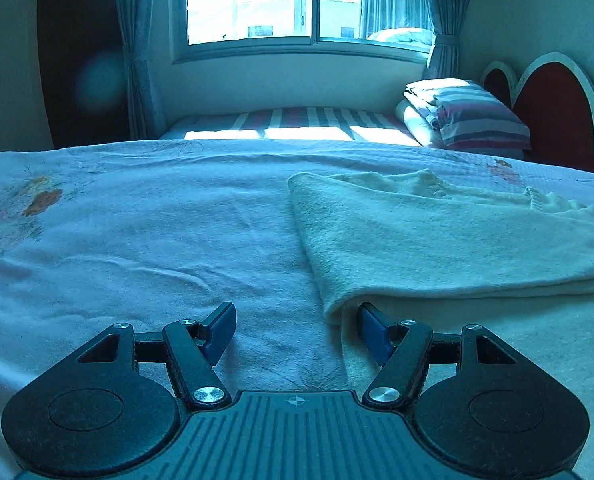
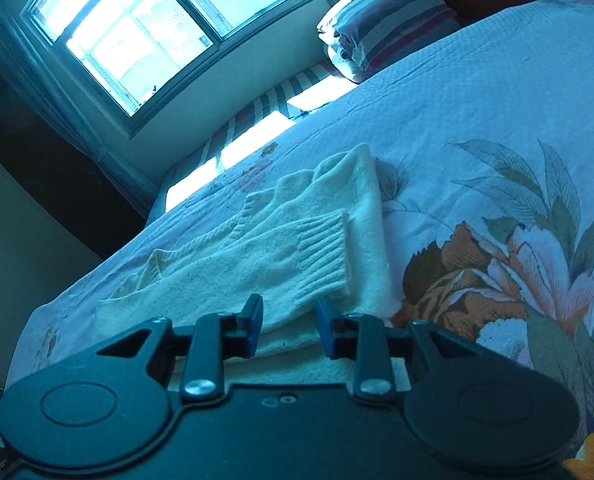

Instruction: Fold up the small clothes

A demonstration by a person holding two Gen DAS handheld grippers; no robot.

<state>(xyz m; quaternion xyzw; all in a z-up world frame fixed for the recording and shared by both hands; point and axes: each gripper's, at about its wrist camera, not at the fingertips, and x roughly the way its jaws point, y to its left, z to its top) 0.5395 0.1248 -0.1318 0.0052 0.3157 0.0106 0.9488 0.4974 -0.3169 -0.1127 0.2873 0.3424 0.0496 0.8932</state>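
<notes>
A cream knitted sweater (image 1: 437, 240) lies folded on the floral bedspread (image 1: 157, 240), right of centre in the left wrist view. My left gripper (image 1: 297, 322) hovers low at the sweater's near left corner, jaws wide open and empty; its right fingertip (image 1: 371, 320) sits beside the folded edge. In the right wrist view the sweater (image 2: 257, 264) lies straight ahead with a ribbed sleeve cuff (image 2: 325, 256) folded on top. My right gripper (image 2: 289, 316) stands over the sweater's near edge, its jaws partly apart with no cloth pinched between the pads.
Beyond the bedspread (image 2: 477, 100) is a striped mattress strip (image 1: 297, 118) under a window (image 1: 273, 0). Folded striped bedding and a pillow (image 1: 469, 116) are stacked by the red heart-shaped headboard (image 1: 553, 100). Curtains hang on both sides of the window.
</notes>
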